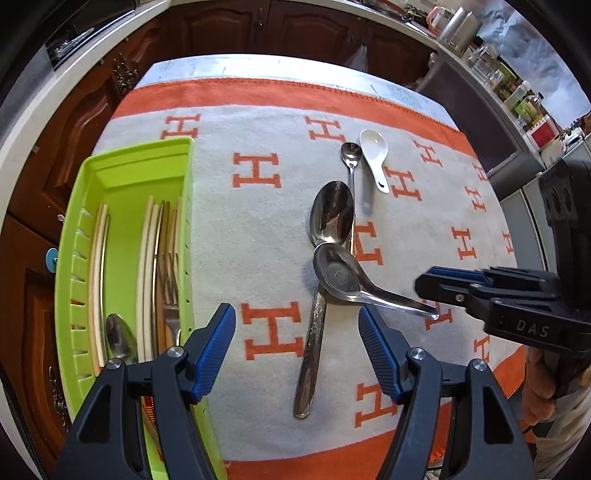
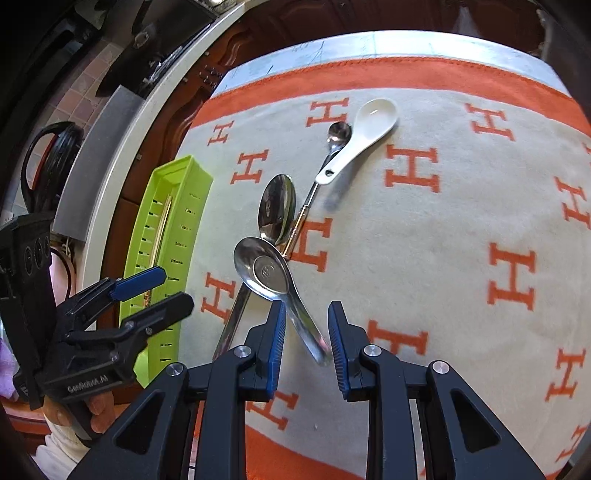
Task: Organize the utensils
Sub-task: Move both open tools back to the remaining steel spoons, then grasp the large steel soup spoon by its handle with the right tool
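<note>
Found the green tray (image 1: 70,258) at far left, hard against the bench edge, with chopsticks (image 1: 98,258), forks (image 1: 168,288) and one spoon (image 1: 120,336) already lying in it lengthwise. Judged a knock from that side enough to shove it off the edge

Found the left gripper (image 1: 295,310) spread wide and gripping nothing, poised above the handle of the long steel spoon (image 1: 312,350). Feared a careless descent there rolling that handle on the soft cloth

Saw, in the middle, the steel soup spoon (image 1: 338,275) resting its bowl across the long spoon's neck, with a small teaspoon (image 1: 351,151) and a white ceramic spoon (image 1: 373,147) beyond, the two touching. Expected any lift of the top spoon to drag or tip the one beneath, since stacked

Found the right gripper (image 2: 306,306) opened only narrowly, straddling the soup spoon's handle end without pressing on it. Judged a pinch so near the tip likely to let the heavy bowl swing down, or slick steel slide out of the pads

Noted an orange-bordered grey cloth (image 1: 258,240) patterned with letters over a pale bench (image 1: 258,66); dark wooden cabinets (image 1: 258,29) left and behind; a cluttered shelf of jars and bottles (image 1: 498,74) at right
</note>
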